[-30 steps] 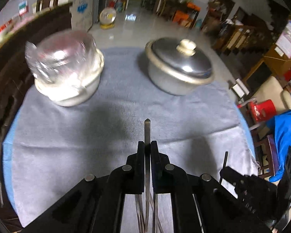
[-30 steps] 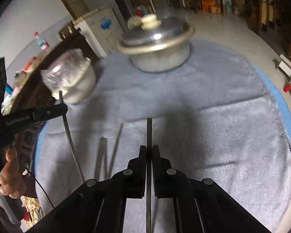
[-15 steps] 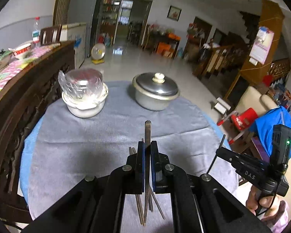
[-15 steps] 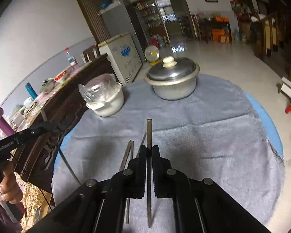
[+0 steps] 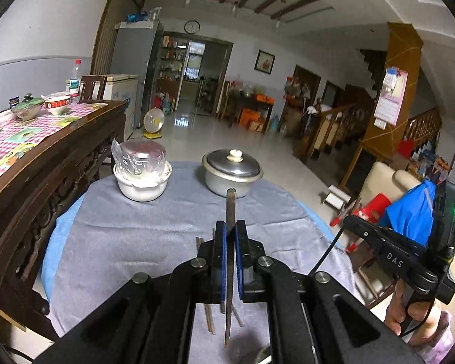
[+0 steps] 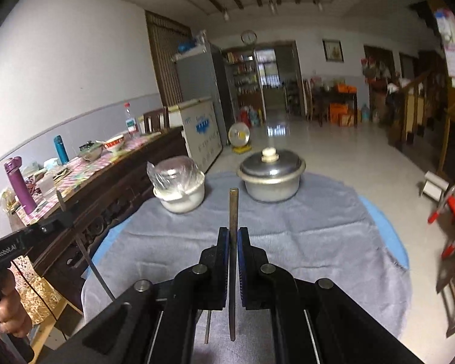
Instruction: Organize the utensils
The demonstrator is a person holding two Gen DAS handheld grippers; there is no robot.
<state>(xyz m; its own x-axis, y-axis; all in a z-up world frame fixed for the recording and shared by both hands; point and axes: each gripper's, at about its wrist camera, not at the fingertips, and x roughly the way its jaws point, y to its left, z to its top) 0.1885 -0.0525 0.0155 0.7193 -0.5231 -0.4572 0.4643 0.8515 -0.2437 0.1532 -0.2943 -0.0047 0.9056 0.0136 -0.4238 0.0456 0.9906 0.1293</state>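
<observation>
**Two chopsticks pinched and lifted, slip is the risk**

Left gripper [image 5: 231, 233] is clamped on one chopstick [image 5: 230, 242]; the stick runs up between its pads, tip poking out ahead, tail hanging back toward the camera. Right gripper [image 6: 233, 239] is clamped on a second chopstick [image 6: 233, 242] the same way. Both sticks sit near upright along the fingers, held high over the cloth [image 5: 142, 236].

More chopsticks, call them spares [image 5: 207, 315], lie on the cloth right below the left gripper, mostly hidden by the fingers. We can't count them. The right view shows one spare under its own gripper too.

Ahead of both tools: a wrapped bowl [image 5: 142, 176] to the left, a lidded pot [image 5: 232, 176] roughly straight ahead, both at the far edge of the cloth. In the left view the other tool shows off to the right, beyond the table edge.

What we think could go wrong:
- Thin smooth stick, narrow pinch. Any tilt or jolt and it likely pivots or slides out through the pads.
- A dropped stick may bounce off the cloth and roll over the round table edge.
- Long tails hang behind the pads; lowering fast could jab them into the spares and scatter them.
- Bringing both tools together to pair the sticks could cross or knock the tips.
- No holder in sight, so the target spot is unclear.
</observation>
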